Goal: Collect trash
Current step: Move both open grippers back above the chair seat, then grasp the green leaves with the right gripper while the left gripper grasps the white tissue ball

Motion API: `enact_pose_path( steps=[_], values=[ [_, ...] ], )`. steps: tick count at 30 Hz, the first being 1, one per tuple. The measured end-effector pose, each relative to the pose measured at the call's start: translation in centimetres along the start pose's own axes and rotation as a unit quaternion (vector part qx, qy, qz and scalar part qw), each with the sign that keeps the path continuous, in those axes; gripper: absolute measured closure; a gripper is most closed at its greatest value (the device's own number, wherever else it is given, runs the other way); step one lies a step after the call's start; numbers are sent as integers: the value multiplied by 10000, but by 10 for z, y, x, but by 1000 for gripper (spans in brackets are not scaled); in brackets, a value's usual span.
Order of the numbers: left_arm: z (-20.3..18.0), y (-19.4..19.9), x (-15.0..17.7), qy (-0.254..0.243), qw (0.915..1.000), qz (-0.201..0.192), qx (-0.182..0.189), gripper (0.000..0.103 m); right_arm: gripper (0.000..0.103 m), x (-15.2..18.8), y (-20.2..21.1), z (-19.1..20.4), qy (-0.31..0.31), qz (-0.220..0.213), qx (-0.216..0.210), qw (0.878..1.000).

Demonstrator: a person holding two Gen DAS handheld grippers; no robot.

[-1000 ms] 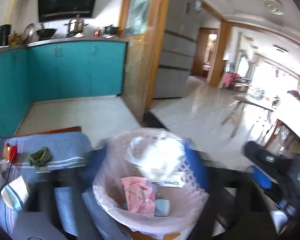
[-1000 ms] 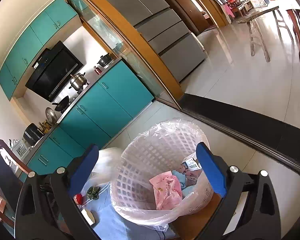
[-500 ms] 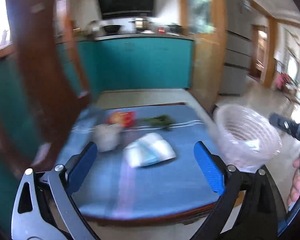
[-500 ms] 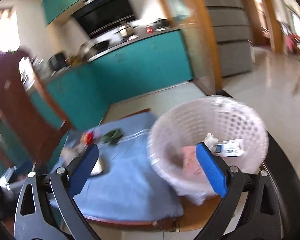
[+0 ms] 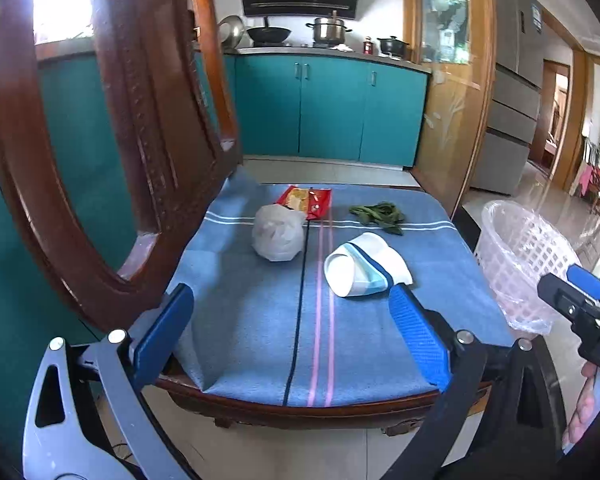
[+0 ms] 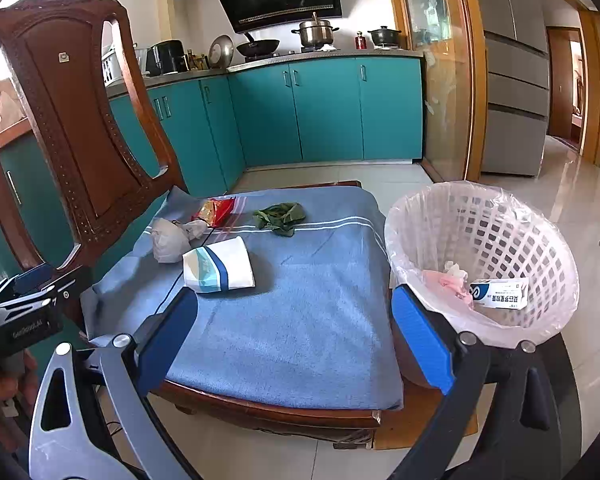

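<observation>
On the blue cloth (image 5: 340, 340), your trash waits: cup (image 5: 366, 266), white bag (image 5: 278, 236), red wrapper (image 5: 306, 202), greens (image 5: 378, 212). Both jaws gape empty, the left freshly widened, bin (image 6: 484, 256) alongside for short drops.

On your chair seat (image 6: 300, 320), the paper cup (image 6: 220, 266) lies before the snack wrapper (image 6: 216, 211); the basket (image 6: 500, 240) stands right.

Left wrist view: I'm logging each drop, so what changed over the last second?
Both tongs, left and right, swung from over the bin back to the chair seat. The left tongs' jaws have just been opening, nothing between them. The cup, white bag, red wrapper and greens stayed put.
</observation>
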State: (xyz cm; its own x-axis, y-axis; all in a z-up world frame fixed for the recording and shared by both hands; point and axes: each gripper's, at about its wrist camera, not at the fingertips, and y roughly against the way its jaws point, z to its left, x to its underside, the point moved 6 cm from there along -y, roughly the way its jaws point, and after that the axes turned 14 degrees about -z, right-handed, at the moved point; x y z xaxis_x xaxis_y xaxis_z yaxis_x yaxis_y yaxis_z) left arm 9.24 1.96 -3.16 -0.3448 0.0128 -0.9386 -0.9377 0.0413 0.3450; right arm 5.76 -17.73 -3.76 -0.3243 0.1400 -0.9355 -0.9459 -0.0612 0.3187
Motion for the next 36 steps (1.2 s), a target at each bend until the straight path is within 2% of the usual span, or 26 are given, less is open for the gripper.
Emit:
enact_pose_path(
  steps=[15,18,25,28,33,36],
  values=[
    [-7,-8,5,-69,9998,159,-28,5,7,4,-1,-6,-30,59,49,10000],
    [-6,-29,2,-23,9996,266,-66,5,7,6,-4,-5,-36,121,29,9999],
    [1,-116,-8,74,9980,570,-255,5,7,8,-25,3,-83,322,-41,9994],
    [6,-153,-8,60,9968,737,-298,6,7,6,-61,9,55,681,-81,9976],
    [17,-186,6,258,9933,1086,-297,7,7,-10,-161,23,342,1156,-20,9927],
    [19,-205,19,233,9901,1369,-224,16,7,-3,-225,36,568,1656,-95,9845]
  ],
)
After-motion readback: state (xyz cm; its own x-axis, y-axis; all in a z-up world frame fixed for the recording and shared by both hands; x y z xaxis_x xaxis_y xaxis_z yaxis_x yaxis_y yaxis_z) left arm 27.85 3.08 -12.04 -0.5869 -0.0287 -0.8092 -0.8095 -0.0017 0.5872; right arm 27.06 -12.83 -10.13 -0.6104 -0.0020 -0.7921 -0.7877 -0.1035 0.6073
